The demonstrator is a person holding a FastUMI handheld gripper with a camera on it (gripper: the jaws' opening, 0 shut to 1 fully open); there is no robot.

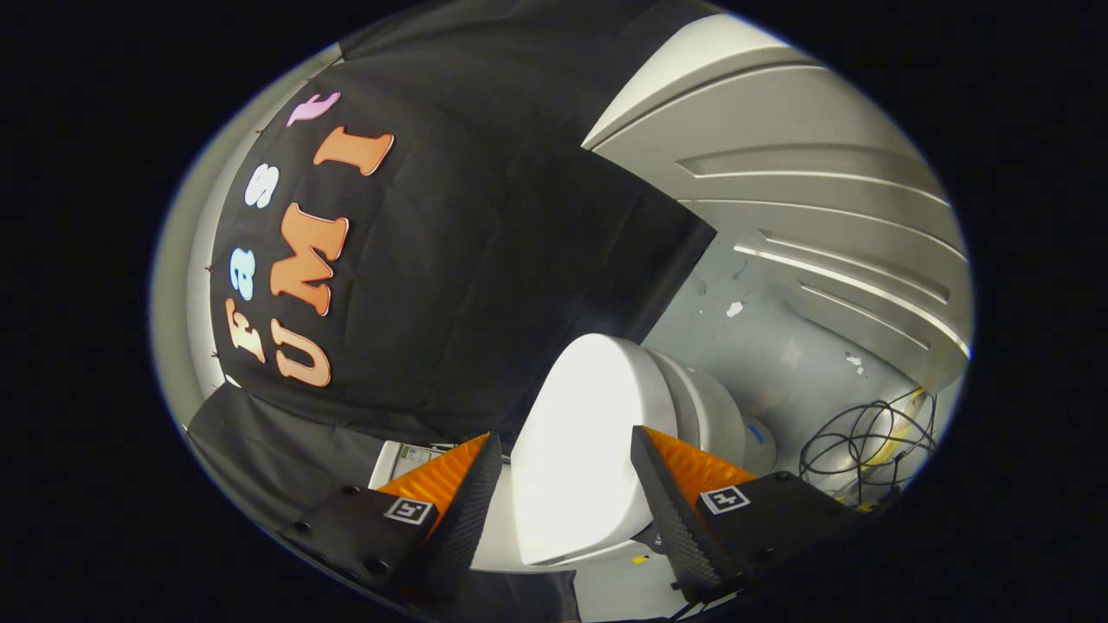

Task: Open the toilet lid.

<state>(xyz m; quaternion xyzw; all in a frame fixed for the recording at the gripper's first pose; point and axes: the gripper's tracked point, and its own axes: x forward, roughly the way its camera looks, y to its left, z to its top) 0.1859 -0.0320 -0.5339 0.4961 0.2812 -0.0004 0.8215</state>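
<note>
The booth's black cloth wall and a pale ribbed panel take up the space beyond everything else, with grey floor running between them. The whole scene sits rotated, so the camera is evidently rolled to one side.

The toilet stands against the cloth, its rounded white body showing behind the lid. The lid is a broad, brightly lit white oval, and it appears swung well away from the bowl, standing roughly at right angles to the rim that peeks out below it. On that reading the main lift is done or nearly done; what may remain is pushing the lid back until it rests, then letting go. The glare hides whether it already leans on anything.

The gripper has its jaws spread wide, one on each side of the lid, with clear gaps between the ribbed pads and the white surface. Neither finger seems to press on it.

A tangle of dark cables lies on the floor beyond the toilet.
</note>
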